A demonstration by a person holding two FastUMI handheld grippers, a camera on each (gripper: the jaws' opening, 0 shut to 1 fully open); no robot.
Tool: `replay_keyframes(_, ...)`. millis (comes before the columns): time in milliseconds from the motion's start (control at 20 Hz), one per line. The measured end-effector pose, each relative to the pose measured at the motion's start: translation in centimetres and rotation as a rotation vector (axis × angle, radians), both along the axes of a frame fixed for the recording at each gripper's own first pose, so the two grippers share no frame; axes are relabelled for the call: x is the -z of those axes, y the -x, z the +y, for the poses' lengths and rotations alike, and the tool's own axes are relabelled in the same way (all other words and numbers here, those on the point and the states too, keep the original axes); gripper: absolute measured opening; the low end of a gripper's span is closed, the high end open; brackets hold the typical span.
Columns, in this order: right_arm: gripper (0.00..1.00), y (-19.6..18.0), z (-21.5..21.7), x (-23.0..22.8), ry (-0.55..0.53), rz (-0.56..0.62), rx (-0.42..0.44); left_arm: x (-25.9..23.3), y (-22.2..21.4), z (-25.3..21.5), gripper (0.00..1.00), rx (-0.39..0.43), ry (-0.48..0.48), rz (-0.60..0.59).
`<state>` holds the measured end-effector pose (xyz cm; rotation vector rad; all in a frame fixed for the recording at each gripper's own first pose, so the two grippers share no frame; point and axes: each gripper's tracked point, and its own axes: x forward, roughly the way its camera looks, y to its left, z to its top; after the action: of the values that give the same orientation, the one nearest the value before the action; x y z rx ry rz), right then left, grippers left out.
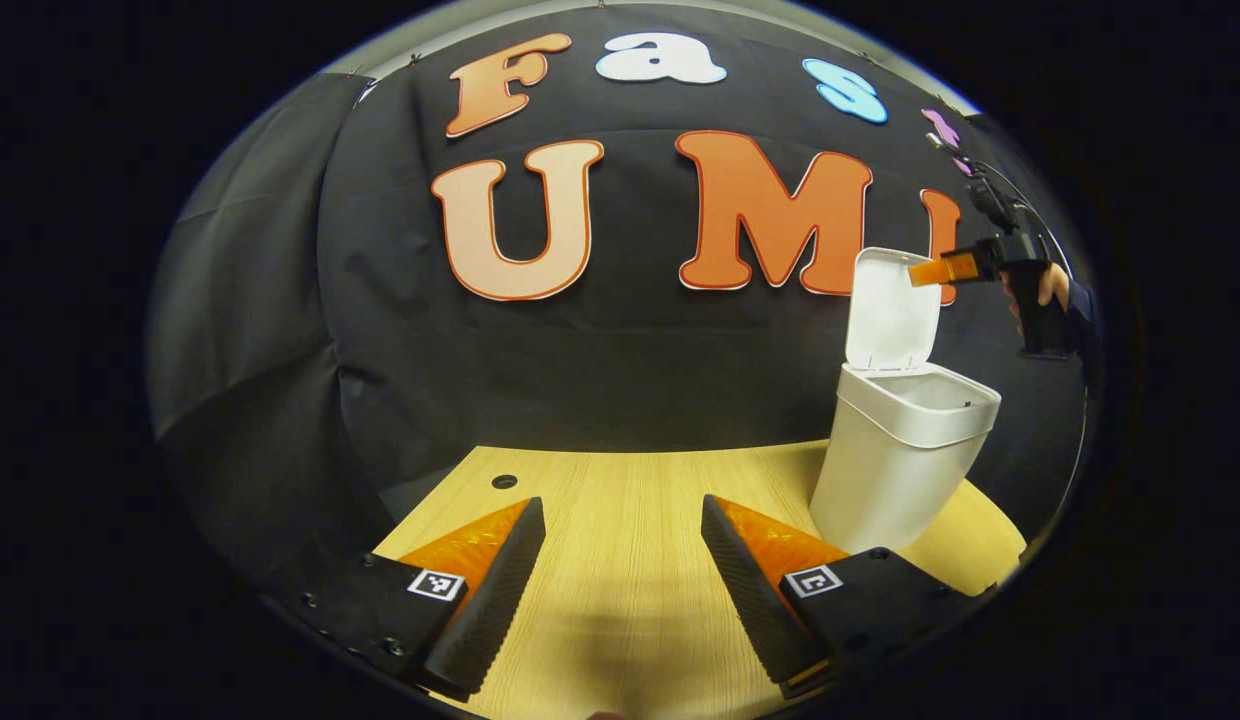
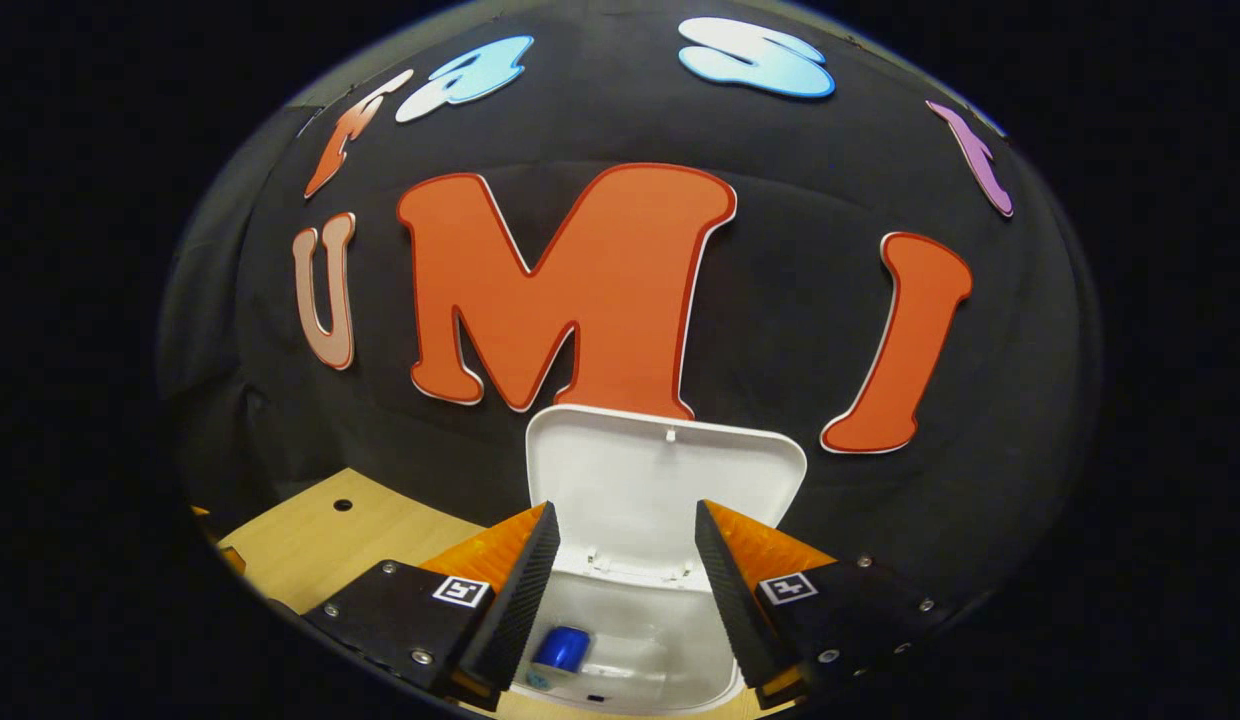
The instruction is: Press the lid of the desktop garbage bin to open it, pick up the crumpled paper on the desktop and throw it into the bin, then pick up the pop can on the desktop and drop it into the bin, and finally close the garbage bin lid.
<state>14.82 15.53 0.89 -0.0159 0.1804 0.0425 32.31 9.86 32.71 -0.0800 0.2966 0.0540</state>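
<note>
Bin (image 1: 900, 455) stands on the counter (image 1: 620, 560), lid (image 2: 665, 475) upright, can (image 2: 561, 648) already inside. Right gripper (image 2: 625, 600) hovers above, jaws wide and empty; left gripper (image 1: 620, 590) likewise empty. I'd push the lid's top edge forward and down gently.

Bin (image 2: 630, 640) mouth open below spread right tongs (image 2: 625, 590); upright lid (image 2: 665, 480) blocks far side.

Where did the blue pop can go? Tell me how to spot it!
Find the wooden table, then the white bin standing on it with its lid flipped up. Look down inside, between the open right gripper fingers: the pop can is the one blue thing there.
</note>
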Motion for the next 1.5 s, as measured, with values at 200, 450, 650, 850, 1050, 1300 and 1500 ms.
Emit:
replay_keyframes(200, 0.83, -1.8, -0.4, -3.3, -0.006, -0.061, 0.013, 0.4, 0.1, 0.5, 1.0, -0.01, 0.008, 0.001)
replay_keyframes(450, 0.83, -4.0, -1.2, -5.9, 0.004, -0.11, 0.025, 0.6, 0.2, 1.4, 1.0, -0.03, 0.018, 0.006)
replay_keyframes(650, 0.83, -5.9, -1.5, -6.1, -0.008, -0.109, 0.045, 0.9, 0.4, 2.3, 1.0, -0.054, 0.02, 0.008)
replay_keyframes(850, 0.83, -7.1, -1.8, -4.0, -0.026, -0.043, 0.063, 1.0, 0.5, 2.8, 1.0, -0.066, 0.016, 0.008)
replay_keyframes(1050, 0.82, -6.5, -1.5, -3.6, -0.077, -0.028, 0.05, 0.9, 0.5, 2.8, 1.0, -0.071, 0.009, 0.01)
replay_keyframes(1300, 0.81, -3.5, -0.9, -2.6, -0.132, 0.005, 0.01, 0.4, 0.9, 2.5, 1.0, -0.064, -0.001, 0.001)
replay_keyframes(1500, 0.81, -0.8, -0.5, -1.1, -0.142, 0.041, -0.016, 0.4, 1.3, 2.2, 1.0, -0.055, -0.013, -0.001)
